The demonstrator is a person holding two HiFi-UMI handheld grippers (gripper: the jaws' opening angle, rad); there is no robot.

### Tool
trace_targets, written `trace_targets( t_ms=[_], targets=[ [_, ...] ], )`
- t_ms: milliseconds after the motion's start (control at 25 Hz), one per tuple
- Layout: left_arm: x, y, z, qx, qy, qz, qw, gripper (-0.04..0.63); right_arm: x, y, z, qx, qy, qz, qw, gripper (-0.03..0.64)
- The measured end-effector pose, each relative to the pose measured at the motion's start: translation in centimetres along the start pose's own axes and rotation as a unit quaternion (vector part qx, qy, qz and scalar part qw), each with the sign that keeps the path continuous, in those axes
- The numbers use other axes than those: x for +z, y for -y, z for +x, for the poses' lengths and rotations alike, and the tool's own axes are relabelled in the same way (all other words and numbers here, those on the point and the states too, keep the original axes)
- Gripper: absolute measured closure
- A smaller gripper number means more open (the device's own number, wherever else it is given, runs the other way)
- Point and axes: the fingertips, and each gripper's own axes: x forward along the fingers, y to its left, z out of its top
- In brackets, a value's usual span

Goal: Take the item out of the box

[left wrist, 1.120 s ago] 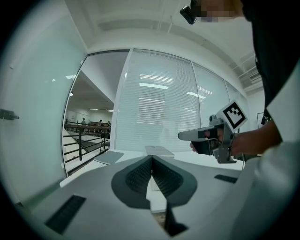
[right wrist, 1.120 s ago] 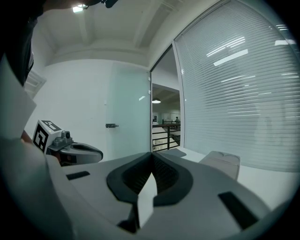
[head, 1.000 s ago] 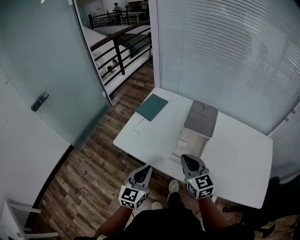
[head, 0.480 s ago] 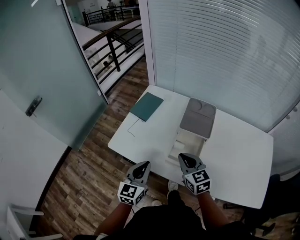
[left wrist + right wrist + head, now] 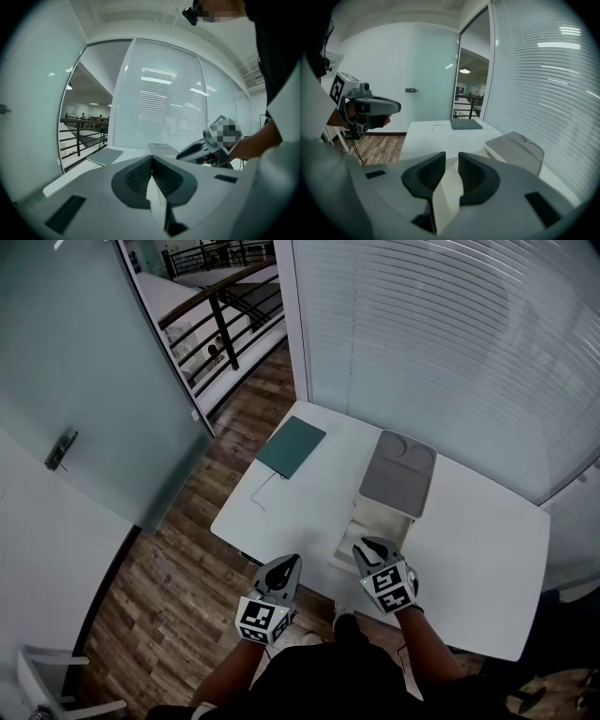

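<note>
Grey-lidded box [image 5: 385,519] contents too small to tell; left gripper [image 5: 290,562] closed, right gripper [image 5: 362,546] opening, empty.

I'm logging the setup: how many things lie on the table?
3: a green folder at the far left, a thin wire just beside it, and the grey-lidded box in the middle. Anything inside the box is hidden.

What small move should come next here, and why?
Probably ease the right gripper forward and down into the open white box: its jaws are opening with nothing between them, it sits at the box's near end, and the grey lid already lies back.
</note>
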Motion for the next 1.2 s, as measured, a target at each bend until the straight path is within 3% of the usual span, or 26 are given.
trace_targets(
  t_ms=[360,680,1000,1200],
  targets=[
    [-0.4,-0.6,1.2,0.006,-0.006,-0.013,0.9999,0.583,-2.8,0.7,3.7,0.032,-0.085,-0.069,0.994,0.437],
    [-0.4,-1.7,1.7,0.025,-0.003,-0.017,0.9995,0.584,-5.3,1.2,6.3,0.053,-0.139,-0.113,0.982,0.399],
    [-1.1,-2.7,1.8,0.042,-0.023,-0.020,0.9987,0.584,-6.5,1.4,8.4,0.067,-0.180,-0.166,0.967,0.367],
    [-1.6,-2.0,2.2,0.037,-0.026,-0.021,0.9988,0.583,-6.6,1.6,9.2,0.070,-0.184,-0.170,0.966,0.359]
  ],
)
